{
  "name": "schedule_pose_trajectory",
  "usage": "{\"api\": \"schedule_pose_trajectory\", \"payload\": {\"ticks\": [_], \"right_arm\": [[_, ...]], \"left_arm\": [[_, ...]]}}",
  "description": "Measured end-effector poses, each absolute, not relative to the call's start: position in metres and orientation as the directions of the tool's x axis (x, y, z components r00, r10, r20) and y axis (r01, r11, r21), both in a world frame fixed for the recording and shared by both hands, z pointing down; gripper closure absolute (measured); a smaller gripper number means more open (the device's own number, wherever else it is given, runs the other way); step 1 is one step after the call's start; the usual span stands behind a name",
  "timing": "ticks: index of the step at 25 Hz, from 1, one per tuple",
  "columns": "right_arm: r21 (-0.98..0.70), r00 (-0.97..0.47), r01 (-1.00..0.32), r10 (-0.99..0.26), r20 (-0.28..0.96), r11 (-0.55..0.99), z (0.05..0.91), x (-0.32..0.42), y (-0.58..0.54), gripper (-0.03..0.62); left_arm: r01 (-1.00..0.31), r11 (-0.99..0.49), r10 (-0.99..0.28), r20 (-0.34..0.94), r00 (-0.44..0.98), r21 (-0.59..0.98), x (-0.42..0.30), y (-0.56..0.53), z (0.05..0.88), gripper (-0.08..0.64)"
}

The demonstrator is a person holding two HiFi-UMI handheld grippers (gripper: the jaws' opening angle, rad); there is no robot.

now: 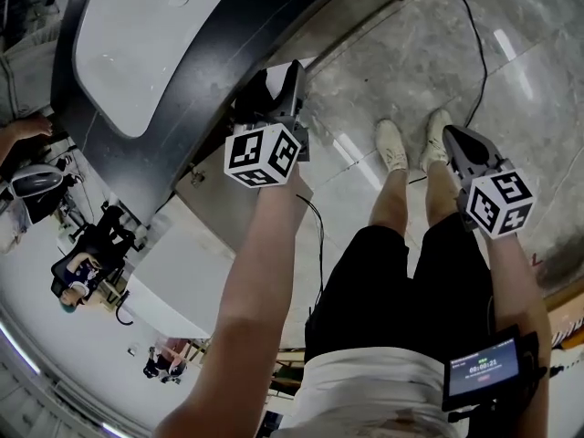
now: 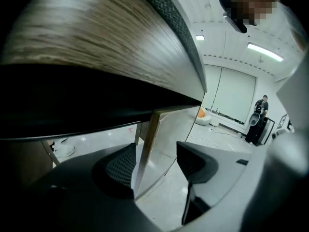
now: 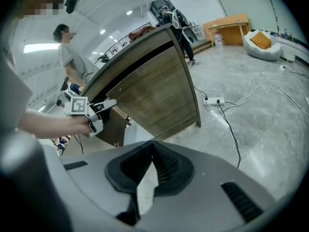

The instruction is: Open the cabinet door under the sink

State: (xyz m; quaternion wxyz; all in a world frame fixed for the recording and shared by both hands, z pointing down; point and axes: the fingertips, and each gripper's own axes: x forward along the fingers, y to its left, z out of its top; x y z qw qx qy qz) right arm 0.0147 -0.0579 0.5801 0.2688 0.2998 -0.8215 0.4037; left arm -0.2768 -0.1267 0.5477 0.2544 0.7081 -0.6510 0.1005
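Under the front edge of the sink counter, the left gripper [image 2: 154, 153] has its jaws spread wide, and the free edge of the cabinet door [image 2: 171, 129] stands between them. In the left gripper view the door's pale wood edge runs up just beside one ribbed pad, perhaps brushing it. The other pad is well clear of the glossy panel face, so nothing is clamped. The gripper points a little downward, tucked beneath the dark counter [image 1: 205, 80] that carries the white sink [image 1: 137, 53].

In the right gripper view, the door already hangs swung out from the wood-fronted cabinet [image 3: 159, 86], at the left end of the cabinet front as that view shows it. The right gripper [image 3: 153, 161] is closed on itself with nothing between its pads. It is held away from the cabinet over the grey floor [image 1: 429, 53], beside the person's legs, and takes no part.

By my reading the pull is done or nearly so, and the step in hand is letting go of the door. How wide the door stands I cannot tell exactly. The next move calls for drawing the left gripper straight back off the edge, with both pads kept free of the panel so the door is not dragged shut. If more opening is wanted, a push on the inner face would serve.
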Motion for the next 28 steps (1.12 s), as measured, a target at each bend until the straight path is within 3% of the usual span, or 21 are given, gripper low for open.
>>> {"api": "schedule_pose_trajectory", "payload": {"ticks": [3,8,28], "right_arm": [[-0.493,-0.663,-0.723,-0.288,0.691,0.484,0.575,0.020,-0.057,0.578],[-0.484,-0.643,-0.745,-0.299,0.705,0.459,0.576,0.028,-0.056,0.578],[-0.478,-0.639,-0.754,-0.332,0.694,0.452,0.571,0.037,-0.054,0.578]], "left_arm": [[-0.973,-0.024,-0.870,0.474,0.133,0.229,-0.275,-0.133,0.549,0.304],[-0.980,0.010,-0.865,0.493,0.091,0.198,-0.284,-0.137,0.562,0.404],[-0.984,-0.123,-0.807,0.565,0.173,0.127,-0.241,-0.101,0.567,0.460]]}}
